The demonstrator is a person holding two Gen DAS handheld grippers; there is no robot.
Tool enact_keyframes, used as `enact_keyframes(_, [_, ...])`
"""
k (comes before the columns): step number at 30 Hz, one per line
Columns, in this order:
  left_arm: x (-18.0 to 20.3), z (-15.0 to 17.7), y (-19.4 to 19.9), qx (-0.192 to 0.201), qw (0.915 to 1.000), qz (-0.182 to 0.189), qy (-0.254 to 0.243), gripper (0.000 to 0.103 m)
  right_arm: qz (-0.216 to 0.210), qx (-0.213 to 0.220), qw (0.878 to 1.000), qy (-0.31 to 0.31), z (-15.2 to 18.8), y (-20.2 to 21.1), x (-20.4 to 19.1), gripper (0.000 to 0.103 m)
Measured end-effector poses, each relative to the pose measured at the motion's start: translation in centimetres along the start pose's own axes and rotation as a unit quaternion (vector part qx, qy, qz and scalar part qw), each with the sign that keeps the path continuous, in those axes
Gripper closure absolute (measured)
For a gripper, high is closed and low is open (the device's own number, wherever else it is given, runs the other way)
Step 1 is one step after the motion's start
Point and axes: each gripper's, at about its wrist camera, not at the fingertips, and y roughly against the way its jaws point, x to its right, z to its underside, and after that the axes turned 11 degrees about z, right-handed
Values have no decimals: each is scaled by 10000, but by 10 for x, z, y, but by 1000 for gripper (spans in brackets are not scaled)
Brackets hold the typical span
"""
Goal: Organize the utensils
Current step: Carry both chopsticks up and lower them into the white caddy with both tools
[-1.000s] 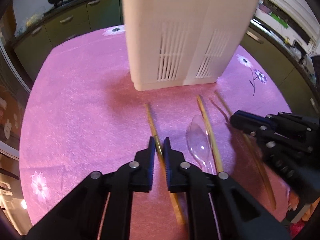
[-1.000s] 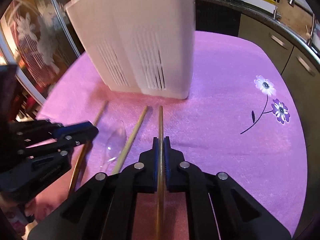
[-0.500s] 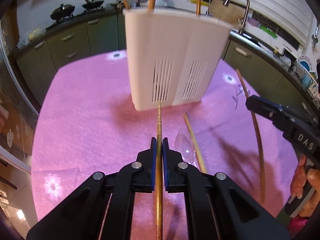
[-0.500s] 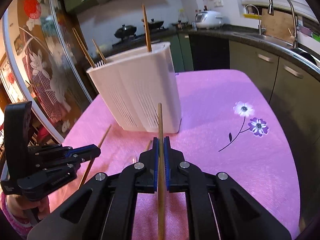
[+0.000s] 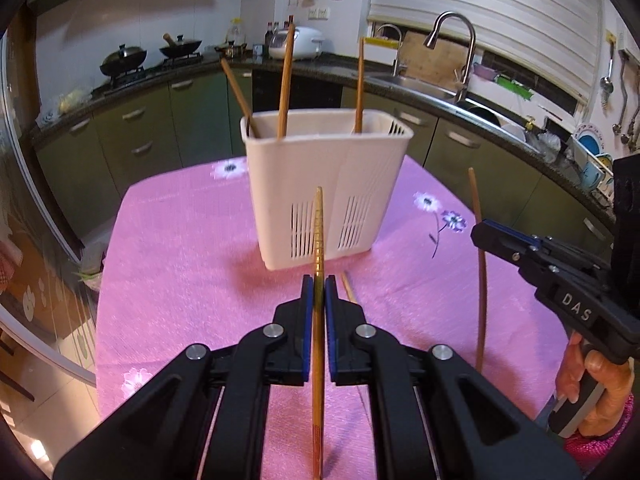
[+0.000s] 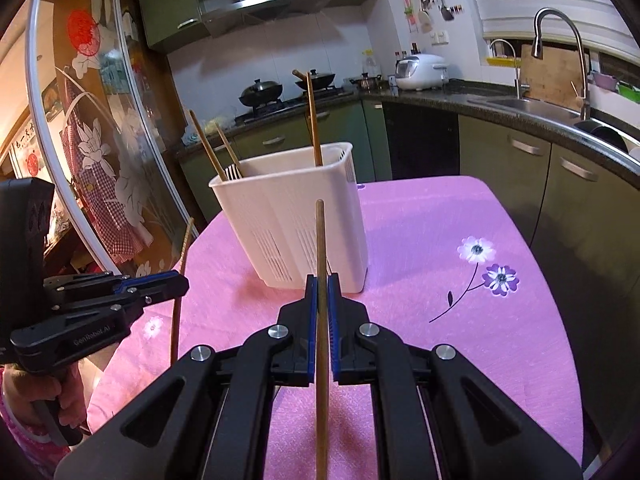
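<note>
A white slotted utensil holder (image 5: 326, 184) (image 6: 292, 220) stands on the pink tablecloth (image 5: 180, 260) with three wooden chopsticks (image 5: 285, 80) sticking up out of it. My left gripper (image 5: 319, 282) is shut on a golden chopstick (image 5: 318, 232) that points up toward the holder. My right gripper (image 6: 321, 280) is shut on a brown chopstick (image 6: 320, 240), held above the cloth in front of the holder. In the left wrist view the right gripper (image 5: 486, 236) and its chopstick (image 5: 478, 248) show at the right. Another chopstick (image 5: 349, 288) lies on the cloth.
A kitchen counter with a sink and tap (image 5: 456, 52) runs behind and to the right. A stove with pans (image 6: 260, 92) is at the back. A glass sliding door (image 6: 100, 140) stands to the left. A hand (image 5: 596, 380) grips the right handle.
Both grippers have risen from the cloth, each lifting its chopstick. The views have tilted up, so the holder's rim and the kitchen behind it now show.
</note>
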Motion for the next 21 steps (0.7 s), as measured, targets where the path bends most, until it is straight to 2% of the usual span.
enact_keyframes(21, [19, -29, 57, 603, 9979, 103, -212, 97, -51, 479, 9988, 69, -24, 35, -6, 97])
